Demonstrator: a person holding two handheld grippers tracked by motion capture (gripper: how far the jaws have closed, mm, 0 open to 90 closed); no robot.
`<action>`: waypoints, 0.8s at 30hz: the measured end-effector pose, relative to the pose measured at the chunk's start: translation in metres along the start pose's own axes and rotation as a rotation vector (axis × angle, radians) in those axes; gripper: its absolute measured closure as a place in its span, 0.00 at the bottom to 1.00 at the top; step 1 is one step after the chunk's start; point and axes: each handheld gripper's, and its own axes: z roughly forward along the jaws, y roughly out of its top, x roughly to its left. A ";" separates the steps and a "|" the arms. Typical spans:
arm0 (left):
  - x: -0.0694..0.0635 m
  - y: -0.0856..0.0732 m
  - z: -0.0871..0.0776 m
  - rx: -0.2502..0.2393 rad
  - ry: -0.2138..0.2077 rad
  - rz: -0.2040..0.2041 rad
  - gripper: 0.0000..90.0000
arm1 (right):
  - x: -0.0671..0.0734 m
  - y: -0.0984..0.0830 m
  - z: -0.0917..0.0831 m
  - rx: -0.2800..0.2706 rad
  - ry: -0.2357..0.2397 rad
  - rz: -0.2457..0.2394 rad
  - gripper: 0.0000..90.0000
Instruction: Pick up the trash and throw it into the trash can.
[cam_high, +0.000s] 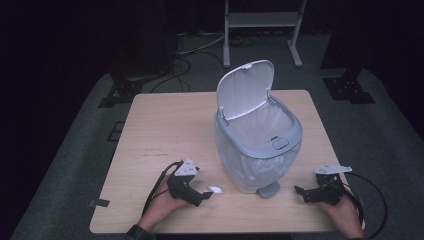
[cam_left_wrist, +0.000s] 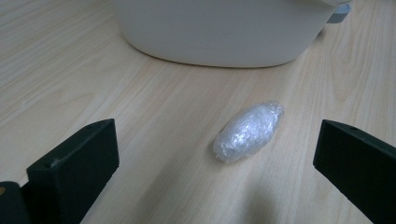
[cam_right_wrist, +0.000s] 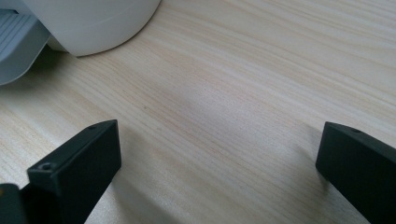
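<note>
Small crumpled wad of clear plastic film (cam_left_wrist: 248, 132) lies on the light wooden table (cam_high: 165, 125) near its front edge, just beside the white lidded bin (cam_high: 257, 135). Looks featherlight, soft, a bit slick; pinch across its narrow middle. Left gripper (cam_left_wrist: 215, 154) spread wide around it, not touching. Right gripper (cam_right_wrist: 217, 154) wide too, holding nothing.

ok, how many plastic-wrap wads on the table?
1. The crumpled wad lies on the table between the left gripper's open jaws, just short of the bin. More may be hidden behind the bin.
</note>
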 end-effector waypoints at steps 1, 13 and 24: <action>-0.001 0.000 0.002 0.000 -0.001 0.000 0.00 | 0.000 0.000 0.000 0.000 0.000 0.000 0.00; -0.009 0.006 0.025 0.029 -0.040 0.039 0.00 | 0.000 0.000 0.000 0.000 0.000 0.001 0.00; -0.012 0.005 0.038 0.076 -0.049 0.084 0.02 | 0.000 0.000 0.000 0.000 0.000 -0.001 0.00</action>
